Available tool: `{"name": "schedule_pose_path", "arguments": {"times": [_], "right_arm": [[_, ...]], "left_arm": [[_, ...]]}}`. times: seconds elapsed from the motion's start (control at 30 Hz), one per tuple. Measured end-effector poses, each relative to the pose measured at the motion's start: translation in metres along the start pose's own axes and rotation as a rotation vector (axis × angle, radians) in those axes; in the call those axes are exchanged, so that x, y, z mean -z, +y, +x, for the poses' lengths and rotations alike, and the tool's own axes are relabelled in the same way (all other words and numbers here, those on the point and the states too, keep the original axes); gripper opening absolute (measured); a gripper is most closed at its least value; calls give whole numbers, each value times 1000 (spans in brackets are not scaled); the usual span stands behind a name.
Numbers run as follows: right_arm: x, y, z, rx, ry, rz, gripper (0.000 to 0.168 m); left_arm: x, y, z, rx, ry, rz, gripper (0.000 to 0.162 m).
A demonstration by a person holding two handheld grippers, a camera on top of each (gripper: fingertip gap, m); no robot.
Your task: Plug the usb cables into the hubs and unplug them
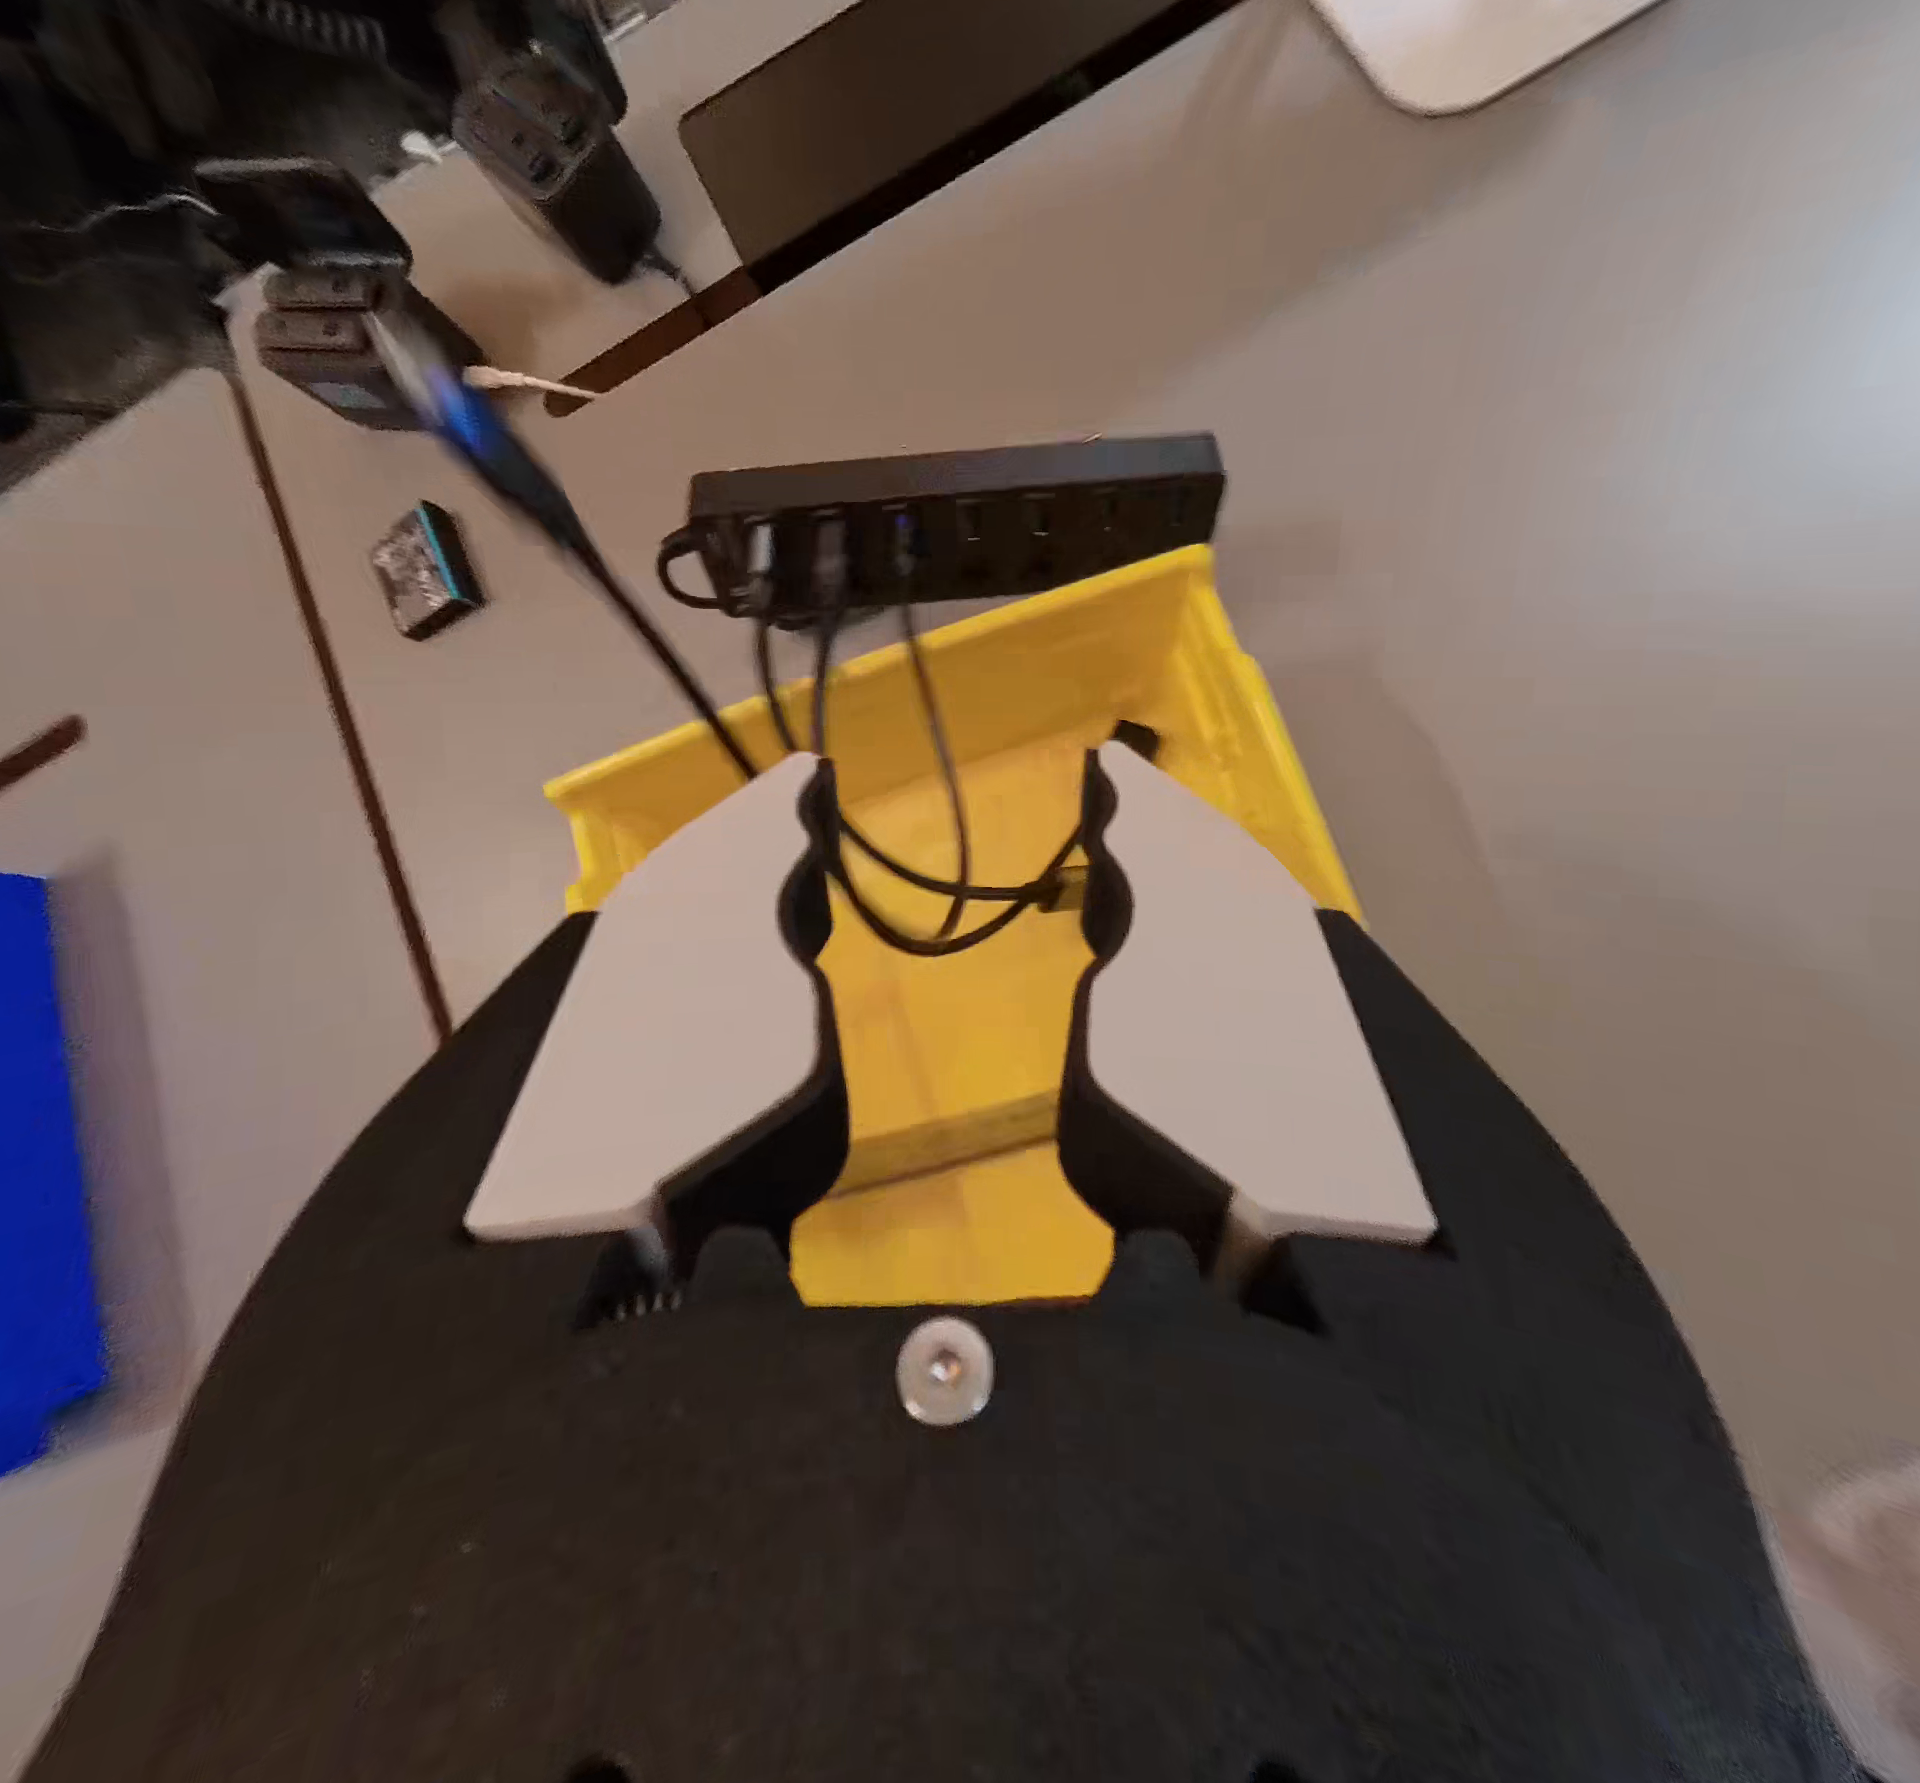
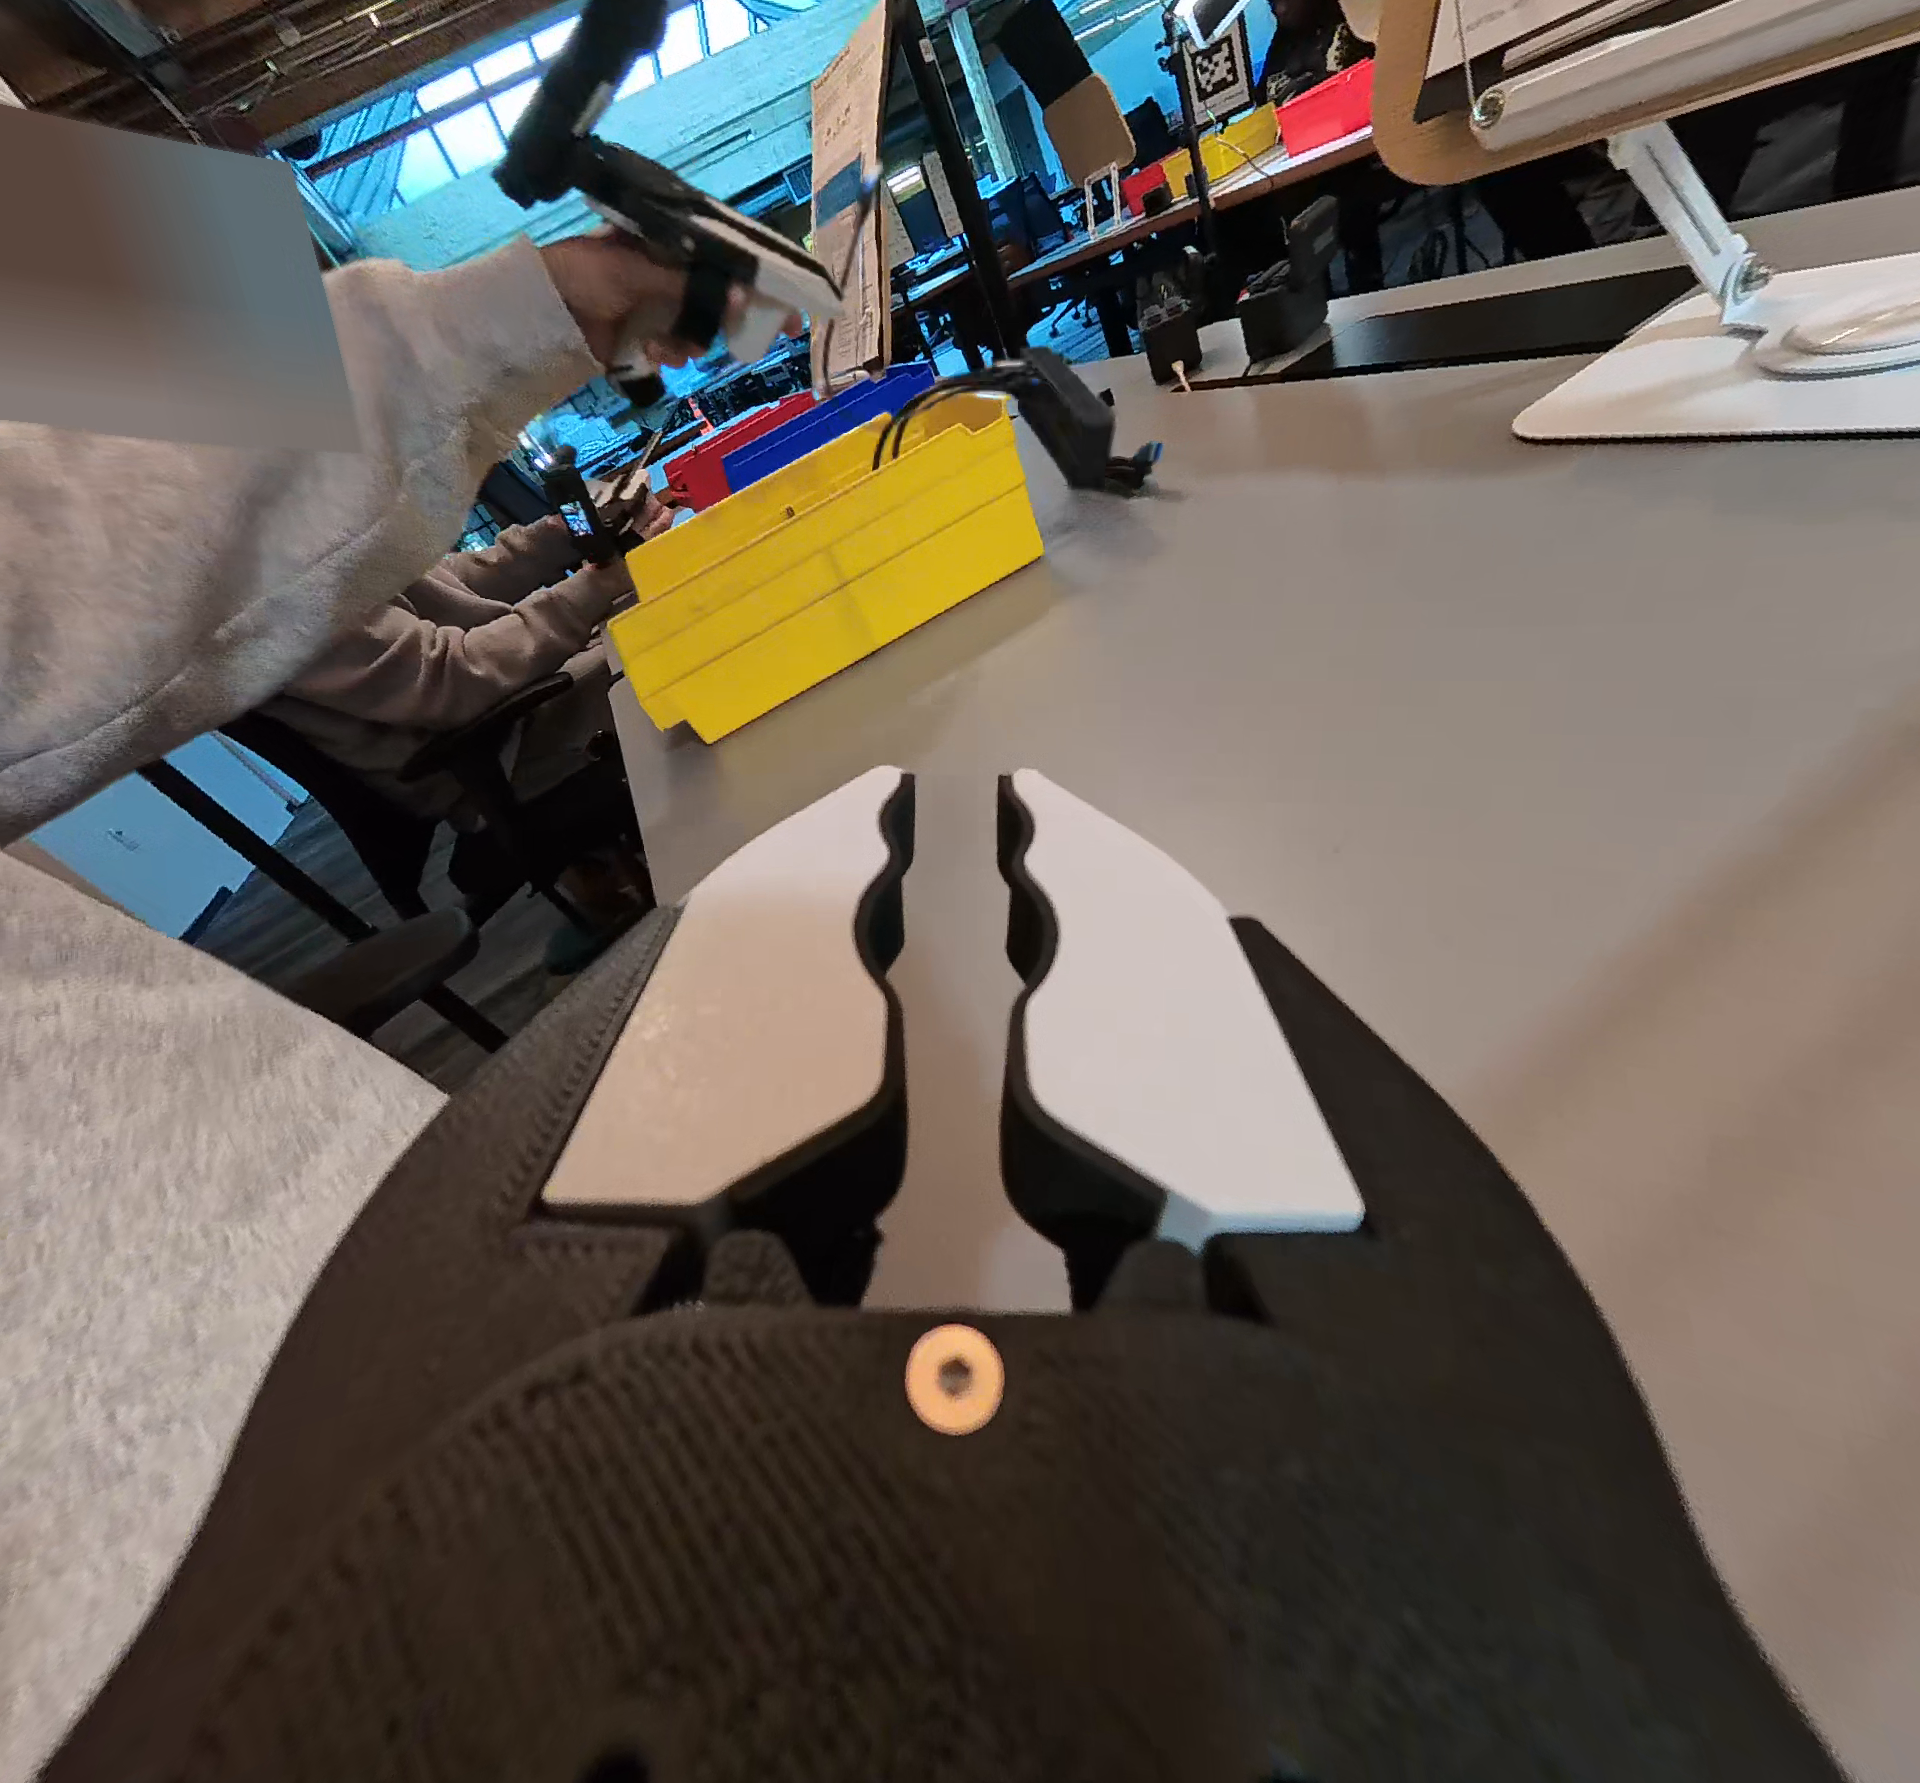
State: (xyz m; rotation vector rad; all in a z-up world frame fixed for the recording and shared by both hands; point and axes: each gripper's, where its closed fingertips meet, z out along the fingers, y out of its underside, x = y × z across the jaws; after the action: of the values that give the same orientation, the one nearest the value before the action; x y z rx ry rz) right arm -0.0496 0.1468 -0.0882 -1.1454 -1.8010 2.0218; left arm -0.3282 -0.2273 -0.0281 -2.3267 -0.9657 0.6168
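**Q:** Where is the hub, and which way does it run?

**A:** In your left wrist view, the black USB hub (image 1: 956, 512) lies on the grey table (image 1: 1507, 694), just beyond the far end of the yellow bin (image 1: 1023, 694). Its long axis runs left to right across your view, tilted a little, right end higher. The row of ports faces toward you and the bin.

**Q:** And the cables?

**A:** Black cables (image 1: 914, 860) sit in the ports at the hub's left end. They hang down over the bin's far wall and loop inside the bin. The ports toward the right end look empty.

**Q:** What is my left gripper doing?

**A:** Your left gripper (image 1: 951, 762) hovers above the bin with its jaws wide apart, holding nothing. The cable loop shows through the gap between the fingers, below them.

**Q:** And the right?

**A:** Your right gripper (image 2: 956, 783) is low over bare table, well apart from the bin (image 2: 831, 580). Its jaws stand a narrow gap apart, gripping nothing. From there the hub (image 2: 1070, 424) shows past the bin's far end.
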Motion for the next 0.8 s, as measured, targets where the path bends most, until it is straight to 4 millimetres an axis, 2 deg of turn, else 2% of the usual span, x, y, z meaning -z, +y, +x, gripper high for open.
{"name": "schedule_pose_path", "arguments": {"times": [0.03,0.1,0.23,0.3,0.37,0.43,0.5,0.57,0.63,0.73,0.8], "right_arm": [[0,1,1,0,3,-3,15],[-1,2,5,-5,11,-9,15],[0,3,16,-53,23,-3,15],[1,3,21,-77,31,3,15],[0,3,26,-93,37,4,16],[-1,4,29,-109,38,1,16],[-2,6,32,-128,36,-5,16],[-3,8,35,-150,34,-7,16],[-3,7,39,-172,34,-1,17],[-2,6,44,-203,36,9,17],[-1,6,46,-220,38,17,17]], "left_arm": [[-10,0,-3,-40,-32,-13,50],[-24,-5,-8,-82,-70,-17,52],[-45,-28,-4,-26,-28,26,50],[-56,-40,4,27,21,54,47],[-68,-56,20,31,104,74,47],[-79,-69,38,-167,143,71,58],[-93,-67,51,-507,133,-19,65],[-112,-58,47,-834,49,-203,69],[-131,-50,47,-1061,35,-378,70],[-159,-35,68,-1112,189,-564,70],[-172,-24,73,-1133,261,-709,69]]}}
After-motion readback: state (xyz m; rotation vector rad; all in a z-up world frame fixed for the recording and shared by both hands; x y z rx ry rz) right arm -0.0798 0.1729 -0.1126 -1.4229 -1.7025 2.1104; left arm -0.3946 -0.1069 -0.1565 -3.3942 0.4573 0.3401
